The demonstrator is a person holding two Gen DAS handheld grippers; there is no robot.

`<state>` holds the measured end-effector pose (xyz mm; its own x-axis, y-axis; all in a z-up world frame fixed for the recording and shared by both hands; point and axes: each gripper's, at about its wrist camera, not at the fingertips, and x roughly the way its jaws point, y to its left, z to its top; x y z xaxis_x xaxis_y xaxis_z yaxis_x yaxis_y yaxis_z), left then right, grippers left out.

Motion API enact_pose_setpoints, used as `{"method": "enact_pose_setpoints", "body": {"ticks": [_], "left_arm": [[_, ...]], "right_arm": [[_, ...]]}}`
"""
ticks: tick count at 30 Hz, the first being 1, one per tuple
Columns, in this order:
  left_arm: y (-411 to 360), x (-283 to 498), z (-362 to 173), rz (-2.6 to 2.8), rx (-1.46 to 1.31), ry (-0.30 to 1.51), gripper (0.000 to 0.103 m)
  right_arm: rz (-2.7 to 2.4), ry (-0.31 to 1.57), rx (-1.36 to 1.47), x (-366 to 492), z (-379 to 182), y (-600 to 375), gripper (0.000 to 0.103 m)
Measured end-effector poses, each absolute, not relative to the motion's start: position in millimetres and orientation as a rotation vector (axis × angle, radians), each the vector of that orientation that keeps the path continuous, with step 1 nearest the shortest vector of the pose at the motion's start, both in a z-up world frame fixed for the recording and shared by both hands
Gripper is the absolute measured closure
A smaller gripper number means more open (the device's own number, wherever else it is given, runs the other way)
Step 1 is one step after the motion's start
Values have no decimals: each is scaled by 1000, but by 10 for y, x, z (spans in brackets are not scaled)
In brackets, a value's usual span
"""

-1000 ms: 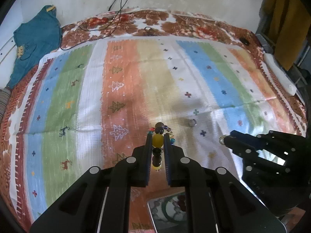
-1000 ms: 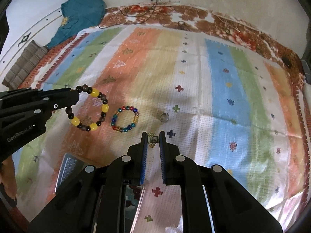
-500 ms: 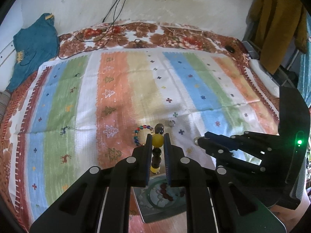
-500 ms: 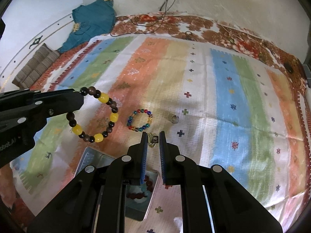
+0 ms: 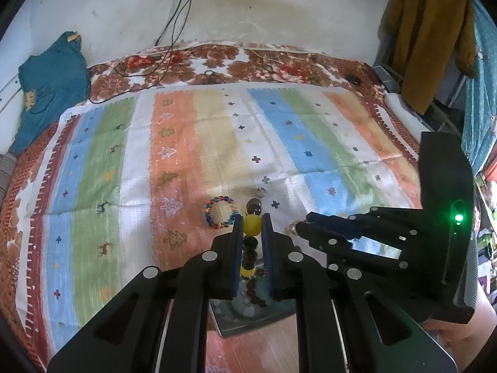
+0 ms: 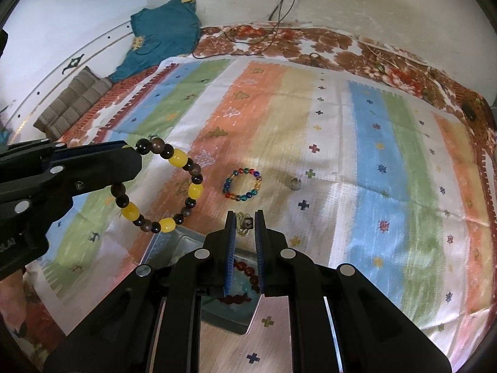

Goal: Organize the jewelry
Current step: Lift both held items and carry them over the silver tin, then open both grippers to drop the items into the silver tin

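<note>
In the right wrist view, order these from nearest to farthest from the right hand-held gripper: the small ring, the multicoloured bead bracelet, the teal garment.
1. Multicoloured bead bracelet, just ahead of the right hand-held gripper on the cloth.
2. Small ring, ahead to the right, slightly farther.
3. Teal garment, far back left by the wall.

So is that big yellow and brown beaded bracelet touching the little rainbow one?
Apart. The right wrist view shows the yellow and brown beaded bracelet hanging from the left tool, with striped cloth visible between it and the small multicoloured bead bracelet.
</note>
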<state>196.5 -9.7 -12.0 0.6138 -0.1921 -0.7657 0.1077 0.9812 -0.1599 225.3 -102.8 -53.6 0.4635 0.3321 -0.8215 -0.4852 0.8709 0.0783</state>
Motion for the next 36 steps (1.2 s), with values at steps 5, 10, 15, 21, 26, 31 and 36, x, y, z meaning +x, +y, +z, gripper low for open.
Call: {"method": "enact_pose_setpoints", "body": {"ticks": [5,10,15,21,26,31,36], "left_arm": [[-110,1872,-99,-186,-101,887,92],[-123,1788,-121,-192,-96,895,92],[-119,1708,-130,-190,-102,897,92],[-109,1627,-117,-195,-111,891,92],[-117,1541,-140,-188,-106,898,91],[-50,1531,-143,-150,-117,897,83],[26,1578,-195,-127,-135,918,79]], "right_arm": [[516,969,-178,2169,-523,-1020,90],[529,975,-189,2094,-526,-1015,90],[537,983,-184,2004,-538,-1015,90],[548,996,-192,1905,-571,-1013,90],[538,998,-193,1864,-560,-1033,89],[521,1006,-197,1863,-580,-1080,74],[487,1017,-186,1930,-611,-1157,74]]}}
